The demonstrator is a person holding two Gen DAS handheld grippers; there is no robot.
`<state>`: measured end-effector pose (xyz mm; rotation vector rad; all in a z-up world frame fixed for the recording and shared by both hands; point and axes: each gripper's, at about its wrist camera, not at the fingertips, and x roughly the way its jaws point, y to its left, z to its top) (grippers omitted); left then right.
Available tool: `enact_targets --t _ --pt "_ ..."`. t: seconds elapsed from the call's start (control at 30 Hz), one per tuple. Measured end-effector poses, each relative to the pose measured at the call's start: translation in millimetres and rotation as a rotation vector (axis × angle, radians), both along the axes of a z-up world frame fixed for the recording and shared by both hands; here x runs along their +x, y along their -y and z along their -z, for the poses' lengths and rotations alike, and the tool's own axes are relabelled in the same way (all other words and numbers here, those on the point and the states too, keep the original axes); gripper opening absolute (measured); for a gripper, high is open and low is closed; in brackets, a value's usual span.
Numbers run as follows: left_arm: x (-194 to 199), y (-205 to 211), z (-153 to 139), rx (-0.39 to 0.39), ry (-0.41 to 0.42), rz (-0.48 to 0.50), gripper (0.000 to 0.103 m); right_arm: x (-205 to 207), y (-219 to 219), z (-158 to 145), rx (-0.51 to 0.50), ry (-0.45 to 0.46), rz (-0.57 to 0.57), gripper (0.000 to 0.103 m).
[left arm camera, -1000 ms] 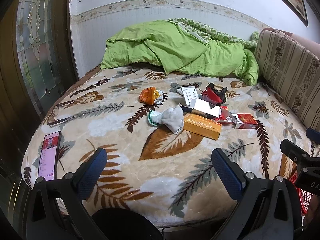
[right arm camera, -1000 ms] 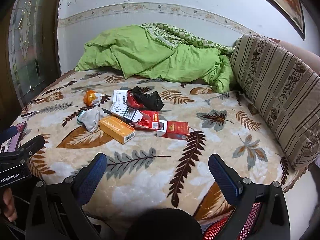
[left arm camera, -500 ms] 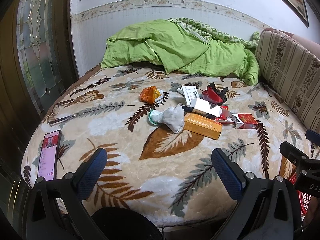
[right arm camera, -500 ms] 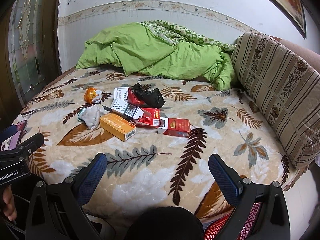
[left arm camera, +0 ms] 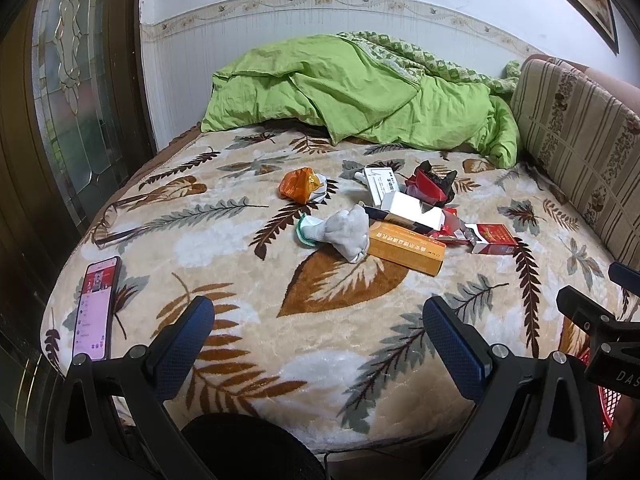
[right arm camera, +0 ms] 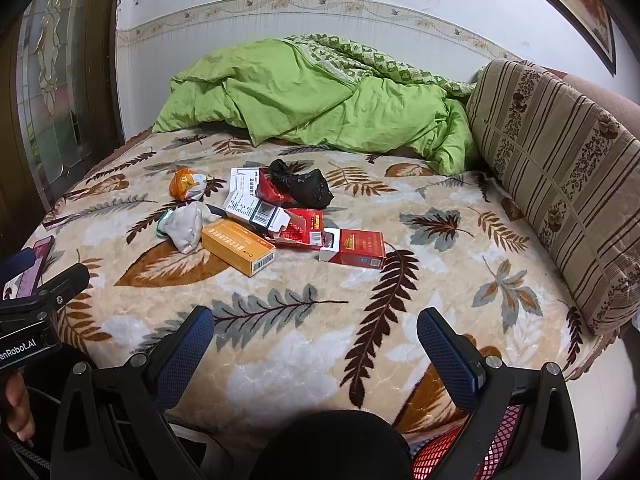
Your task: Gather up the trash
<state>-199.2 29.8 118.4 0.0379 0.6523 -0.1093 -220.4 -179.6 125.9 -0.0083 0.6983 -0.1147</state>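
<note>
Trash lies in a cluster in the middle of the leaf-patterned bed: an orange box, a grey-white crumpled cloth, an orange wrapper, white cartons, red cigarette packs and a black bag. My left gripper is open and empty over the bed's near edge. My right gripper is open and empty, also short of the pile.
A lit phone lies at the bed's near left edge. A green quilt is heaped at the back. A striped cushion lines the right side. A red mesh basket sits below the bed by my right gripper.
Both views have shifted slightly forward toward the bed. Nothing on the bed has moved.
</note>
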Motion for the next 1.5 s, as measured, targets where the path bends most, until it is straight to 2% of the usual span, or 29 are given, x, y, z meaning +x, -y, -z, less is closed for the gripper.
enact_targets --t 0.33,0.47,0.63,0.67,0.73,0.8,0.9,0.97,1.03,1.1,1.17,1.27,1.33,1.5 --pt "-2 0 3 -0.003 -0.007 -0.001 0.103 3 -1 2 0.003 -0.010 -0.002 0.102" --pt "-5 2 6 -0.011 -0.004 0.006 0.103 1 -2 -3 0.017 0.013 -0.017 0.101" --pt "4 -5 2 -0.060 -0.029 0.029 0.103 8 -8 -12 0.070 0.031 -0.137 0.094" --pt "6 -8 3 -0.077 -0.040 0.029 0.103 13 -8 -13 0.100 0.022 -0.176 0.088" --pt "12 -16 -2 -0.105 -0.056 0.031 0.102 28 -10 -13 0.157 -0.019 -0.253 0.085" --pt "19 -22 -7 -0.117 -0.064 0.029 0.097 44 -12 -11 0.179 -0.039 -0.309 0.080" --pt "30 -29 -9 -0.141 -0.096 0.037 0.087 76 -23 1 0.167 -0.104 -0.396 0.079" --pt "37 -36 -5 -0.174 -0.137 0.031 0.086 98 -30 14 0.158 -0.155 -0.436 0.079" --pt "45 -44 -2 -0.202 -0.167 0.023 0.079 124 -36 30 0.152 -0.209 -0.467 0.075" --pt "51 -48 0 -0.211 -0.189 0.022 0.074 146 -36 44 0.148 -0.260 -0.471 0.064" --pt "56 -52 3 -0.226 -0.207 0.018 0.073 169 -34 60 0.149 -0.302 -0.453 0.057" --pt "64 -55 4 -0.231 -0.218 0.017 0.071 191 -28 68 0.148 -0.305 -0.445 0.057" --pt "70 -55 6 -0.234 -0.232 0.026 0.064 203 -29 74 0.163 -0.320 -0.471 0.057" --pt "89 -53 13 -0.264 -0.280 0.032 0.062 222 -34 84 0.178 -0.342 -0.509 0.057"
